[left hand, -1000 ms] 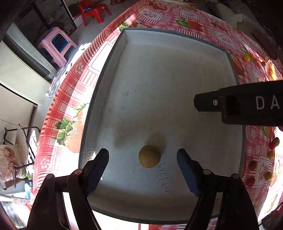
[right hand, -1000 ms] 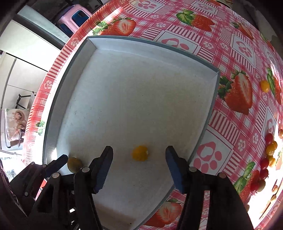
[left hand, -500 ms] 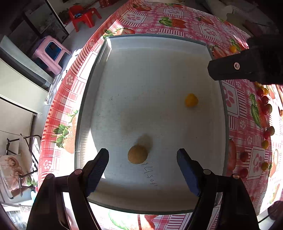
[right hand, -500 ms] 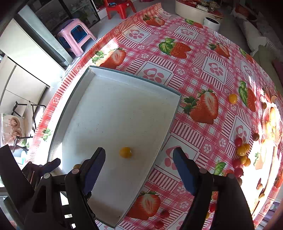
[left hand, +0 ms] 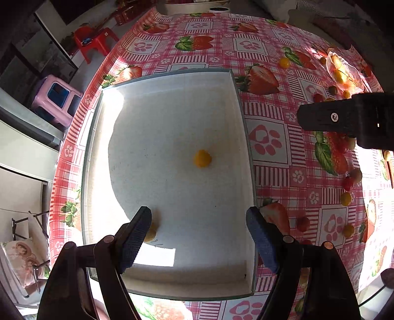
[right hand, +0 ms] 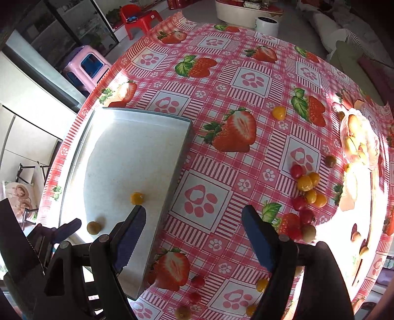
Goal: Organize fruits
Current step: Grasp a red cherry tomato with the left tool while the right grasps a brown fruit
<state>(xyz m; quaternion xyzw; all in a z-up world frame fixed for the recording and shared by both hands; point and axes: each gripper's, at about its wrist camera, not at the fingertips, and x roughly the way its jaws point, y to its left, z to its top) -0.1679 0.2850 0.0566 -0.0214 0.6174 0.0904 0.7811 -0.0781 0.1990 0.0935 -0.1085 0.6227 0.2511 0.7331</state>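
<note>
A grey-white tray (left hand: 242, 118) sits on the strawberry tablecloth and also shows in the right wrist view (right hand: 182, 152). In it lie an orange-yellow cherry tomato (left hand: 202, 158) (right hand: 137, 198) and a duller yellow-brown one (left hand: 150, 232) (right hand: 93, 227), partly hidden behind my left finger. My left gripper (left hand: 198, 237) is open and empty above the tray's near end. My right gripper (right hand: 193, 236) is open and empty above the cloth, just right of the tray. Several red and yellow cherry tomatoes (right hand: 306, 187) lie loose on the cloth to the right.
A clear plastic bag (right hand: 359, 137) holding yellow fruit lies at the far right. One yellow tomato (right hand: 279, 113) lies alone further back. More small tomatoes (right hand: 197, 281) lie near the table's front edge. A pink stool (right hand: 85, 67) and red chair (right hand: 140, 21) stand beyond the table.
Both grippers have pulled back and up from the tray. The right gripper has swung rightwards off the tray, leaving the orange tomato in it. The left gripper left the yellow-brown tomato in the tray.
</note>
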